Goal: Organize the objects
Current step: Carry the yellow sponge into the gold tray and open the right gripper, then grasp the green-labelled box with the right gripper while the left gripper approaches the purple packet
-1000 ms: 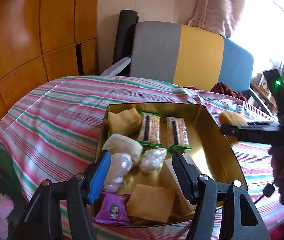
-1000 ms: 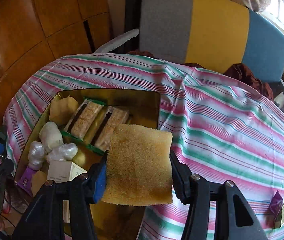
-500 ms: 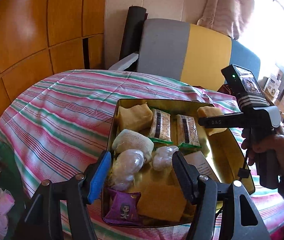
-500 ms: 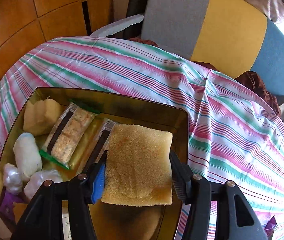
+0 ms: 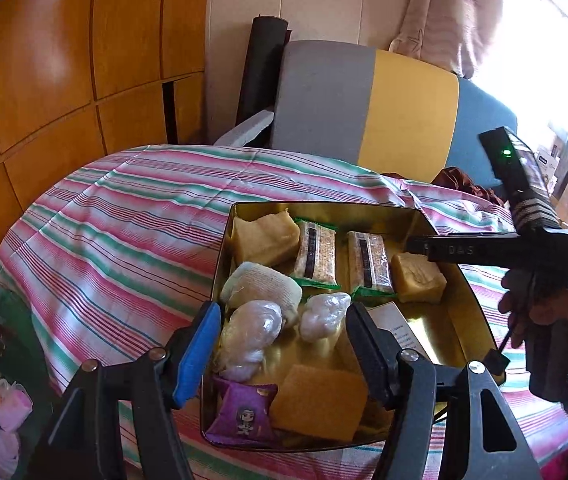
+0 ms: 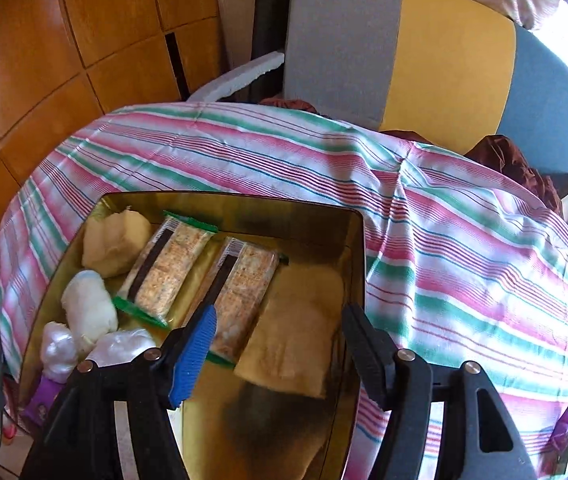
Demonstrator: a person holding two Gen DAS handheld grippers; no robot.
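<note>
1. Right gripper (image 6: 278, 350): jaws have just been opening and now stand apart with nothing pressed between the pads. The yellow sponge (image 6: 295, 328) it clamped half a second ago is released.
2. The sponge now lies flat inside the gold tin (image 6: 357, 280), at its right wall, just beside the nearer of the two cracker packs (image 6: 244, 292). In the left view the same sponge (image 5: 417, 282) sits clear of the right gripper's finger above it.
3. Left gripper (image 5: 280, 350): jaws half-wide, holding nothing, hovering over the tin's near end above the wrapped white bundles (image 5: 252, 332). Same pose as a second ago, no change.
4. Meaning: this placement looks done; one more item is in the tin.
5. Still outside: a small purple packet (image 6: 563, 436) on the striped cloth (image 6: 463, 248), well apart from the tin at the right edge. Likely next pick, judging from its position.
</note>
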